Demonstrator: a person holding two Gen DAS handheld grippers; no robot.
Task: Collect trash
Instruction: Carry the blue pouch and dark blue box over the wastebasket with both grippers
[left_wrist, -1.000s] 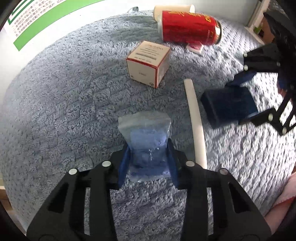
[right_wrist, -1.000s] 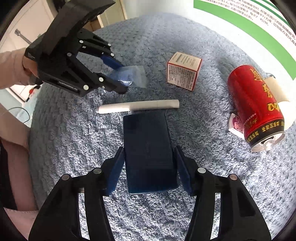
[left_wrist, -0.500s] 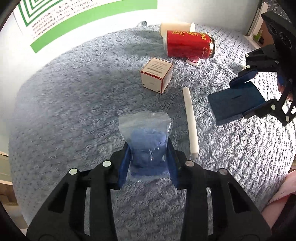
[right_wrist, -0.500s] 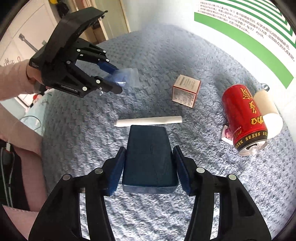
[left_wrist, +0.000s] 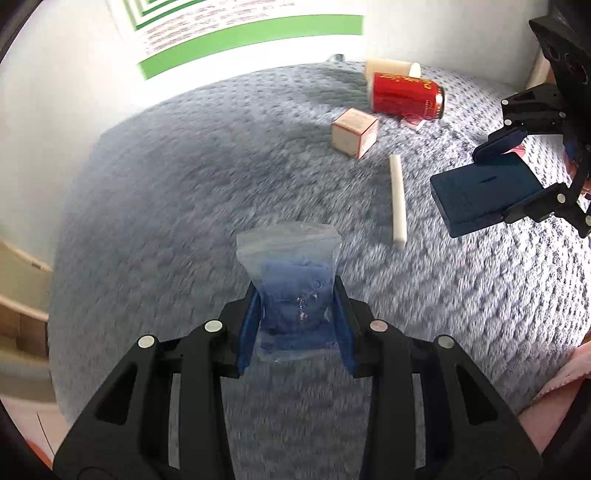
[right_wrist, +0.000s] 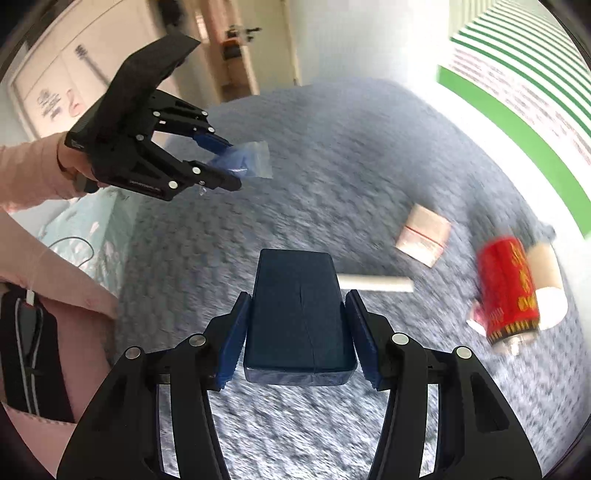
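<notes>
Both grippers are loaded up right now. The left gripper (left_wrist: 295, 321) is clenched on a clear plastic bag (left_wrist: 291, 280) with something blue inside; the bag sits pinched between the blue pads, its top sticking out past the fingertips, held up off the grey blanket (left_wrist: 166, 192). You can see the same thing from the right wrist view, where the left gripper (right_wrist: 218, 162) hangs up in the air with the bag (right_wrist: 245, 162) poking out.

The right gripper (right_wrist: 297, 332) is clamped on a dark blue box (right_wrist: 297, 310), squeezed by its long sides, also lifted clear of the blanket (right_wrist: 332, 155).

Still lying on the blanket: a white stick (left_wrist: 398, 199) roughly mid-blanket, a small red-and-white carton (left_wrist: 354, 133) beyond it, and a red can (left_wrist: 406, 96) on its side near the far edge, touching a paper roll (left_wrist: 388, 67). The right wrist view is pretty blurry.
</notes>
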